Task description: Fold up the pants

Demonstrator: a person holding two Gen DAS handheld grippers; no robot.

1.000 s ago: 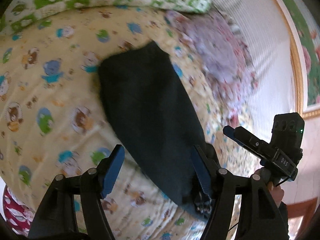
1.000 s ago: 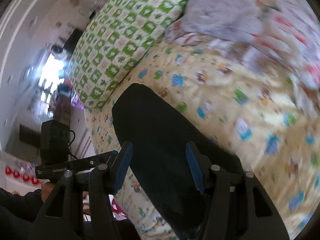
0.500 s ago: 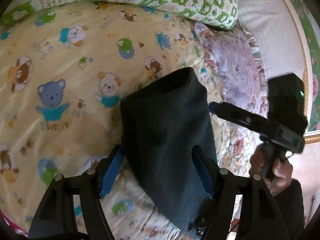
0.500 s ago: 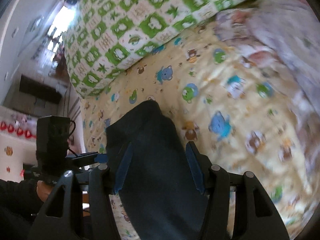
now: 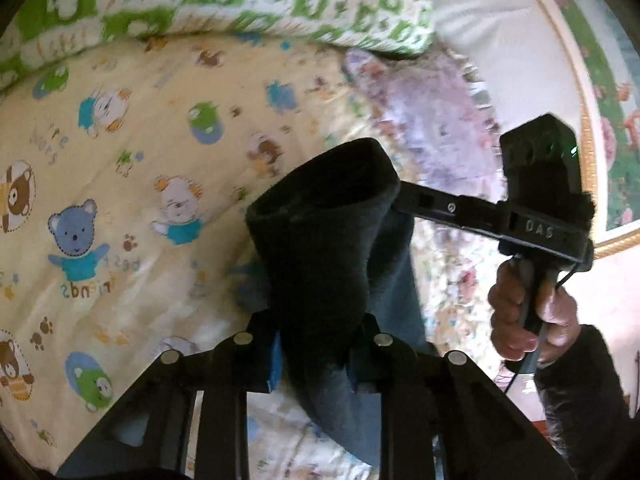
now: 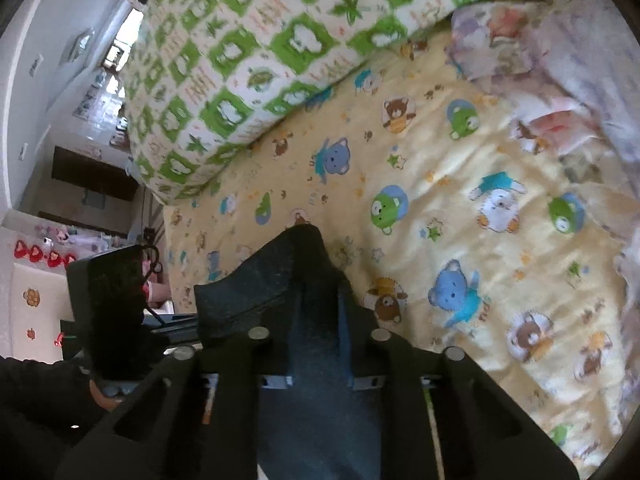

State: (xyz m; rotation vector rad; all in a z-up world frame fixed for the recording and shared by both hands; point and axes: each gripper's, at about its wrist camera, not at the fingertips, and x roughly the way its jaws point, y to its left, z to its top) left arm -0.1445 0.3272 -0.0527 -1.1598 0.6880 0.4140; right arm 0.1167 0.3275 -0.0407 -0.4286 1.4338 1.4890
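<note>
The dark pants [image 5: 320,248] are bunched and lifted off the yellow bear-print bed sheet [image 5: 120,168]. My left gripper [image 5: 316,356] is shut on the pants, the cloth squeezed between its blue pads. My right gripper [image 6: 316,344] is shut on the pants [image 6: 288,280] as well. In the left wrist view the right gripper [image 5: 404,196] reaches in from the right, its tip against the raised cloth, held by a hand [image 5: 524,320]. The left gripper's black body [image 6: 108,300] shows at left in the right wrist view.
A green-and-white checked pillow [image 5: 240,8] lies along the far edge of the sheet. A crumpled floral blanket [image 5: 432,112] lies at the right, beside a white headboard with gold trim [image 5: 584,80]. In the right wrist view the room floor and furniture [image 6: 80,176] lie beyond the bed's left edge.
Both grippers have closed on the pants, which were lying flat between open fingers. The cloth is now gathered and raised, and the two grippers have come close together.
</note>
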